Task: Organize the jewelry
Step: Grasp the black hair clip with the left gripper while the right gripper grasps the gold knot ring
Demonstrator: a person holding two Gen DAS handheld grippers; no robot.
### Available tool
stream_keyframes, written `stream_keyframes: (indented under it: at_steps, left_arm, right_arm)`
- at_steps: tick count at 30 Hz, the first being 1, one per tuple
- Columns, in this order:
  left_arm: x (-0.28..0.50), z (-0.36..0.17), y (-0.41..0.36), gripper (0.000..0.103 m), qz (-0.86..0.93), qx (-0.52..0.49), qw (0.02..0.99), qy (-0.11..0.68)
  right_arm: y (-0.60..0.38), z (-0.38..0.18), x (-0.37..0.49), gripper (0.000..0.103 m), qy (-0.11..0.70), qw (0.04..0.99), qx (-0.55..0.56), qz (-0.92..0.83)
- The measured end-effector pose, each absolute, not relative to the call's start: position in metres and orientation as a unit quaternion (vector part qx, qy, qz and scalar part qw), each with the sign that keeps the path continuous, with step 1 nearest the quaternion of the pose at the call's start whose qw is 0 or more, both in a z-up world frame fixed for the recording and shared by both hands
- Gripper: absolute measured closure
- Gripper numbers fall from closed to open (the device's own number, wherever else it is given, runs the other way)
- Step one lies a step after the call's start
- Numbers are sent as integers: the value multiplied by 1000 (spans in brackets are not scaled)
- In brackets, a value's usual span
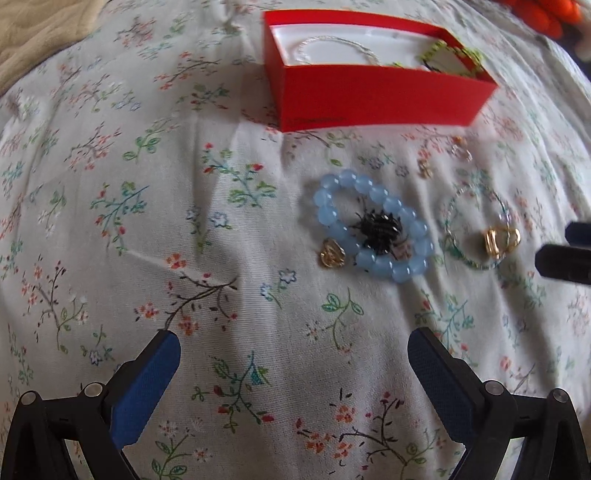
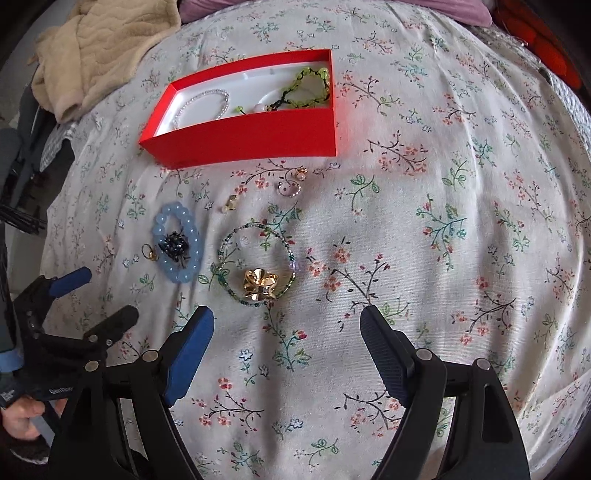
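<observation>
A red box (image 1: 369,92) (image 2: 258,136) sits on the floral sheet and holds a clear bead bracelet (image 2: 201,103) and a green bead piece (image 2: 308,88). In front of it lie a blue bead bracelet (image 1: 373,225) (image 2: 179,247) around a black beaded piece (image 1: 378,229), a small gold charm (image 1: 332,253) (image 2: 149,252), a thin green bead ring (image 1: 476,225) (image 2: 255,264) with a gold flower piece (image 1: 500,240) (image 2: 260,284), and small rings (image 2: 291,184). My left gripper (image 1: 291,362) (image 2: 99,299) is open and empty. My right gripper (image 2: 286,339) is open and empty, near the gold piece.
A beige blanket (image 2: 99,48) lies at the far left corner of the bed. Orange fabric (image 1: 543,14) lies at the far right. The sheet (image 2: 461,221) is wrinkled and soft.
</observation>
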State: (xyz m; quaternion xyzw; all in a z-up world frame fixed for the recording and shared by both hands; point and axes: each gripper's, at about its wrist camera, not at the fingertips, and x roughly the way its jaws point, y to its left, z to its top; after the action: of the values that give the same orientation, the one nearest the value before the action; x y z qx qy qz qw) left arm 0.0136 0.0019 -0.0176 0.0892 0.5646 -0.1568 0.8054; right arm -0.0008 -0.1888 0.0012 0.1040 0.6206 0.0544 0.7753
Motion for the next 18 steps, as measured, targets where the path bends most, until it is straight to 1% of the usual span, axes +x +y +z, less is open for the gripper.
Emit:
stream_keyframes:
  at_steps: [3, 4, 6, 8, 10, 12, 13, 14, 15, 16, 18]
  left_arm:
    - [11, -21, -5, 2, -174, 112, 810, 549]
    - [10, -21, -8, 4, -178, 117, 811, 544]
    - [11, -21, -12, 9, -187, 122, 814, 535]
    - [13, -20, -14, 17, -195, 121, 818, 527]
    - [16, -18, -16, 23, -205, 120, 823, 516]
    - [18, -16, -18, 28, -215, 122, 827, 505]
    - [19, -15, -19, 33, -221, 125, 829, 498]
    - [19, -13, -20, 43, -225, 130, 832, 490]
    - [19, -12, -22, 48, -227, 135, 837, 479]
    - [19, -11, -22, 53, -230, 138, 840, 472]
    - [21, -10, -23, 54, -248, 139, 840, 462]
  right_arm:
    - [-190, 1, 2, 19, 618, 773, 128, 58]
    - [-191, 1, 3, 19, 616, 774, 133, 58]
    - [-190, 2, 5, 20, 614, 776, 135, 60]
    - [-186, 3, 7, 21, 610, 779, 131, 63]
    - [-181, 3, 9, 28, 608, 780, 127, 72]
    - [-175, 2, 11, 44, 608, 780, 125, 81]
    - [-173, 1, 12, 47, 609, 779, 125, 85]
    - [-172, 0, 13, 54, 610, 778, 125, 89]
    - [-170, -2, 14, 59, 611, 776, 125, 92]
    - [-169, -3, 15, 61, 612, 775, 126, 95]
    - [-167, -6, 17, 64, 614, 774, 126, 96]
